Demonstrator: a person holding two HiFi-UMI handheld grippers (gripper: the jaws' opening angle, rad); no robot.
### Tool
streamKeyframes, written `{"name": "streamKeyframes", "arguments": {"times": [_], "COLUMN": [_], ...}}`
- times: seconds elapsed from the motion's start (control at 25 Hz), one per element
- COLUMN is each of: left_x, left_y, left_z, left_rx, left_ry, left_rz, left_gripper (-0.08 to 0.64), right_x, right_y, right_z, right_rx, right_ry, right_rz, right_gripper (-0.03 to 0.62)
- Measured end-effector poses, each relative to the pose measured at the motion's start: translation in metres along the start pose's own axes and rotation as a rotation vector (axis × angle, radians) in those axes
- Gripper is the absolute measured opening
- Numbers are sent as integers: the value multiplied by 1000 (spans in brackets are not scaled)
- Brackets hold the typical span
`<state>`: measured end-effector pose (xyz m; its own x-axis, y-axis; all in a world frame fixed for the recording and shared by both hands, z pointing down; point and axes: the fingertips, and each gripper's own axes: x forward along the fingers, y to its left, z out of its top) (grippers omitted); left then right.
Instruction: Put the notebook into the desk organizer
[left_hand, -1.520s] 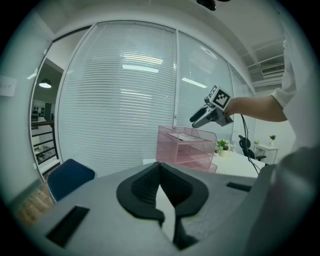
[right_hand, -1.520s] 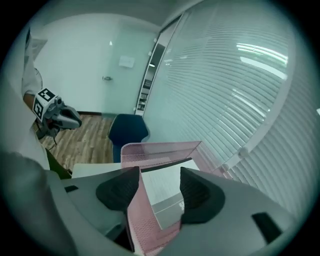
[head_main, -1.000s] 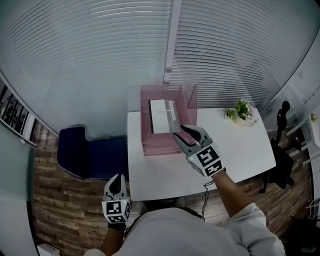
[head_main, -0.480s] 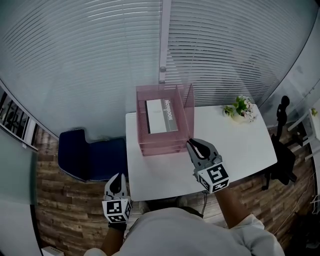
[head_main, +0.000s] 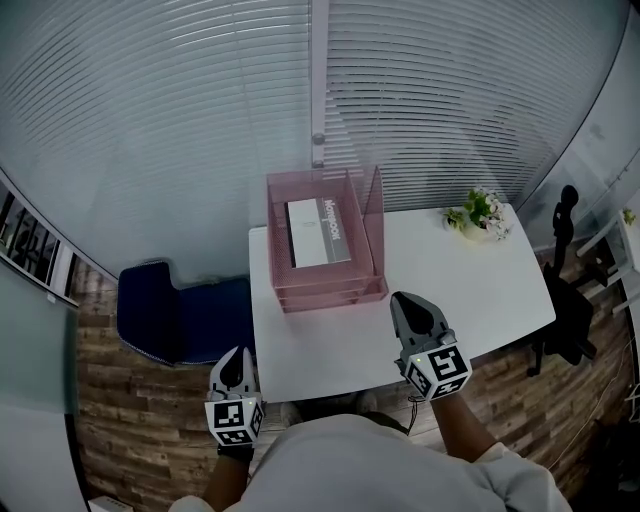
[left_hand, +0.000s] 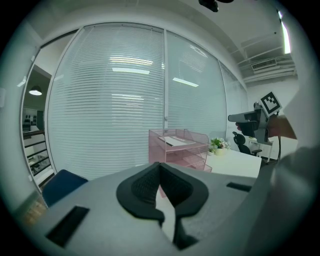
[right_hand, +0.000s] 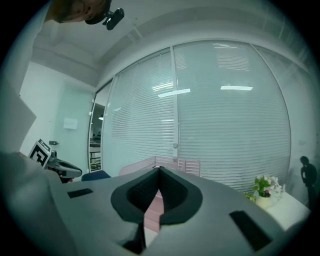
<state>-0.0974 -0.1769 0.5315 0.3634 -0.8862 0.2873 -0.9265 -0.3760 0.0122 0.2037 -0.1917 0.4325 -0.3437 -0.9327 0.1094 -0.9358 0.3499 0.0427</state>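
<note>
Notebook (head_main: 318, 232) is in the organizer (head_main: 335, 292), lying flat on the top tray with its dark printed strip along the right edge. The organizer is a pink mesh stack of trays sitting at the far left of the white desk (head_main: 490, 290), right up against the blinds (head_main: 200, 120).

Right gripper (head_main: 405, 300) hangs over the near part of the desk, near and a bit right of the organizer, not touching it. Its own view shows the jaws clenched tip to tip with nothing between them, just the pink trays visible past the tips.

Left gripper (head_main: 233, 353) is down at the near left, off the desk's corner and over the wood floor (head_main: 130, 420). It's clamped shut and empty too, pads meeting at the tips in its view.

Other stuff around: a little potted plant (head_main: 478, 213) at the far right of the desk, well apart from the organizer, a blue chair (head_main: 160, 310) left of the desk, and a black chair (head_main: 570, 300) off to the right.
</note>
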Motion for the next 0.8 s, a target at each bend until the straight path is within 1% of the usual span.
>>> {"name": "streamKeyframes", "arguments": {"times": [0.16,0.8], "left_x": [1,1], "left_y": [-5,-15], "left_z": [2,-1], "left_rx": [4,4], "left_ry": [-2,7], "left_rz": [-3,-1], "left_gripper": [8,8], "right_x": [-3,-4], "right_y": [-5,-9], "right_z": [-1,0], "right_rx": [14,2], "right_ry": [-3,-7], "right_rz": [-5,20], "right_gripper": [15,15]}}
